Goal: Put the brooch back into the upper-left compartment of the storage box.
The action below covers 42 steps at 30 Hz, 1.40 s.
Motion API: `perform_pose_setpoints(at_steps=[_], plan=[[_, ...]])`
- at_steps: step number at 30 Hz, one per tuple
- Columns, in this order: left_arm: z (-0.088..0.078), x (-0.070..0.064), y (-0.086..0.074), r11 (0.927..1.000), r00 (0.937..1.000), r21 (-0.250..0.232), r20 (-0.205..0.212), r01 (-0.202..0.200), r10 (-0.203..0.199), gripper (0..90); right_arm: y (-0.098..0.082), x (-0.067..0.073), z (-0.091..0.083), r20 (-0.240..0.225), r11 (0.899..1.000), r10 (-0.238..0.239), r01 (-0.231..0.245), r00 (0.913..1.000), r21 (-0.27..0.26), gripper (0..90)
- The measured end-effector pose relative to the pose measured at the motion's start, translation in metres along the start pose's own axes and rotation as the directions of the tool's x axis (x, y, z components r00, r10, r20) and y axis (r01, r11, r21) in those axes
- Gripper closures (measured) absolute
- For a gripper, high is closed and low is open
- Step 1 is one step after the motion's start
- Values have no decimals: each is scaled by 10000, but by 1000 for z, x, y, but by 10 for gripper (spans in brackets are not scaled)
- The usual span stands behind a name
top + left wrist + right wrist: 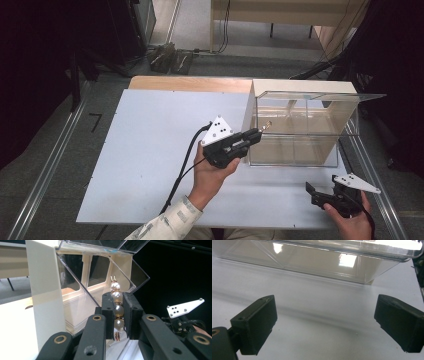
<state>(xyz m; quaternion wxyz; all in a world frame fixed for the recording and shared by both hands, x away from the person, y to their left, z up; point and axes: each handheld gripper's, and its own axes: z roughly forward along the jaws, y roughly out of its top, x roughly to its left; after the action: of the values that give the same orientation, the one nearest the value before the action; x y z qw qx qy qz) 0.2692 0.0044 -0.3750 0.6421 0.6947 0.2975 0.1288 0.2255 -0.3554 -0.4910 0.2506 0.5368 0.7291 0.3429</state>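
On the worktop, the clear box stands at about two o'clock from the middle, at the far right. The left tongs sit just at the box's nine o'clock side, with a pearl strand between their jaws. The right tongs lie at five o'clock, near the front edge, apart from the box.

A lab: black curtains, floor cables, railed table.
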Motion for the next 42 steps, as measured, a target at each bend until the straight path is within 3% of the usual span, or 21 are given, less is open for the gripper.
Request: perform_pose_setpoints(at_steps=[42], plan=[[38, -5, 17, 9992, 9997, -329, -45, -232, 231, 802, 0, -1, 1, -91, 10000, 10, -10, 10000, 9, 31]])
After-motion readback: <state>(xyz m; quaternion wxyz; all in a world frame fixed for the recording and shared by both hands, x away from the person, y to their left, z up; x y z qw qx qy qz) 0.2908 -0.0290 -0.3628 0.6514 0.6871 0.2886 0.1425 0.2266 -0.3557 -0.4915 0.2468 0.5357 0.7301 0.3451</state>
